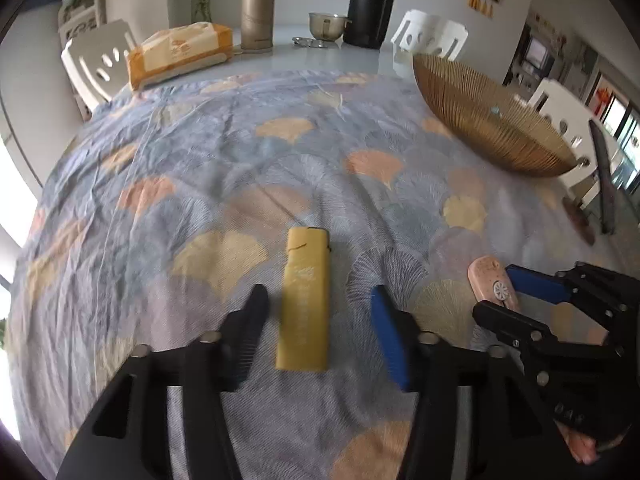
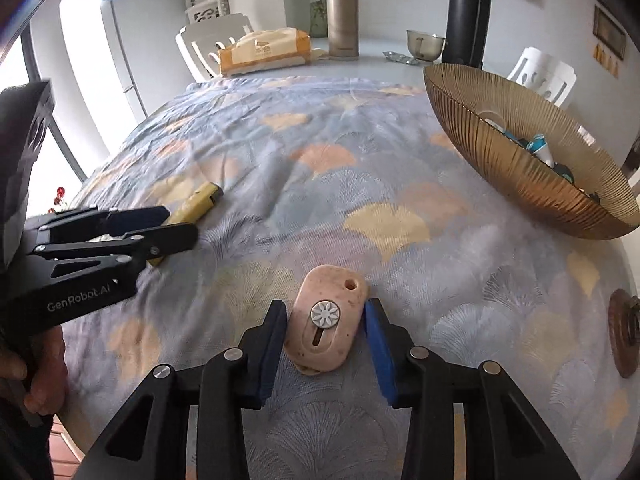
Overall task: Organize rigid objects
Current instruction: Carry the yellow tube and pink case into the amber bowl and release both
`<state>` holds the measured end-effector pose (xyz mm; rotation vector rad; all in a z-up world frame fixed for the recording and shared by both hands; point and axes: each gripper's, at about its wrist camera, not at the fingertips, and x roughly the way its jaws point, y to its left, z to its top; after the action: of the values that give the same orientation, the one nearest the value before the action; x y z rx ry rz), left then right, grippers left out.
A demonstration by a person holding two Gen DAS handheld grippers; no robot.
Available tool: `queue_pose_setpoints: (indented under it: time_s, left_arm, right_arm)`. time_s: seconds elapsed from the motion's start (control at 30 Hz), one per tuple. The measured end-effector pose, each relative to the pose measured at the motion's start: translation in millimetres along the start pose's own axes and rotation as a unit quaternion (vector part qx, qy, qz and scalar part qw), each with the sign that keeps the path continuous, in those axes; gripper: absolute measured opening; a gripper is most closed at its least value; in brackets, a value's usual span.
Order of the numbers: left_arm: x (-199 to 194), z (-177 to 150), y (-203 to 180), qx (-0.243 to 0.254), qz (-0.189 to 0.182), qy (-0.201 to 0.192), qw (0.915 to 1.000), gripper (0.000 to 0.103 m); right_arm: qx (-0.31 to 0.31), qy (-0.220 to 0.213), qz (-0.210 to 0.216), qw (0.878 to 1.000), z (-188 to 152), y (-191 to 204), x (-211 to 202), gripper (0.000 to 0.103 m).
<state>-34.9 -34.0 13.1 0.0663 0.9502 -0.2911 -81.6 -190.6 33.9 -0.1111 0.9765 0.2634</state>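
Observation:
A yellow lighter (image 1: 305, 298) lies on the patterned cloth between the fingers of my left gripper (image 1: 318, 300), which is open with a gap on both sides of it. The lighter also shows in the right wrist view (image 2: 195, 208). A pink oval object with a white flower button (image 2: 326, 324) lies between the fingers of my right gripper (image 2: 326, 316), which is open and close around it, not clamped. It also shows in the left wrist view (image 1: 492, 286). A ribbed golden bowl (image 2: 520, 168) holding several small items stands at the far right.
At the table's far end are an orange tissue pack (image 1: 180, 54), a gold flask (image 1: 258, 10), a steel bowl (image 1: 326, 24) and a black flask (image 1: 370, 2). White chairs (image 1: 98, 64) surround the table. A brown round thing (image 2: 624, 332) lies at the right edge.

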Motion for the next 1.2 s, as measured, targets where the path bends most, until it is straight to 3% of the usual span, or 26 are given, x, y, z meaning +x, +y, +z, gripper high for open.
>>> queue_pose_setpoints:
  time_s: [0.07, 0.13, 0.17, 0.33, 0.47, 0.63, 0.77, 0.9, 1.07, 1.17, 1.2]
  left_arm:
    - [4, 1, -8, 0.016, 0.018, -0.002, 0.9997, 0.051]
    - [3, 1, -12, 0.022, 0.024, -0.008, 0.9994, 0.025]
    - [1, 2, -12, 0.019, 0.018, -0.006, 0.9996, 0.021]
    - [-37, 10, -14, 0.013, 0.015, -0.055, 0.9983, 0.021]
    - [-90, 48, -32, 0.032, -0.026, -0.123, 0.9915, 0.021]
    - [-122, 114, -71, 0.055, -0.103, -0.199, 0.973, 0.021]
    - [-102, 154, -102, 0.068, -0.073, -0.231, 0.9678, 0.021]
    - [-55, 176, -117, 0.067, -0.079, -0.205, 0.9732, 0.021]
    - [-4, 179, -123, 0.057, -0.088, -0.15, 0.9831, 0.021]
    - [13, 177, -121, 0.055, -0.085, -0.139, 0.9851, 0.021]
    - [17, 178, -122, 0.061, -0.089, -0.131, 0.9854, 0.027]
  right_arm:
    - [-0.007, -0.003, -0.014, 1.0, -1, 6, 0, 0.039]
    - [-0.007, -0.006, -0.016, 1.0, -2, 7, 0, 0.039]
    - [-0.004, -0.007, -0.013, 1.0, -3, 5, -1, 0.039]
    - [0.018, -0.037, 0.009, 0.999, -2, -9, -22, 0.039]
    - [0.041, -0.104, 0.004, 0.994, 17, -30, -70, 0.039]
    - [0.078, -0.195, -0.06, 0.976, 52, -72, -136, 0.039]
    - [0.139, -0.226, -0.111, 0.958, 82, -115, -149, 0.039]
    - [0.17, -0.198, -0.152, 0.953, 101, -140, -123, 0.039]
    - [0.176, -0.163, -0.187, 0.952, 111, -154, -85, 0.039]
    - [0.175, -0.146, -0.2, 0.953, 114, -162, -66, 0.039]
    - [0.178, -0.14, -0.204, 0.952, 115, -167, -60, 0.039]
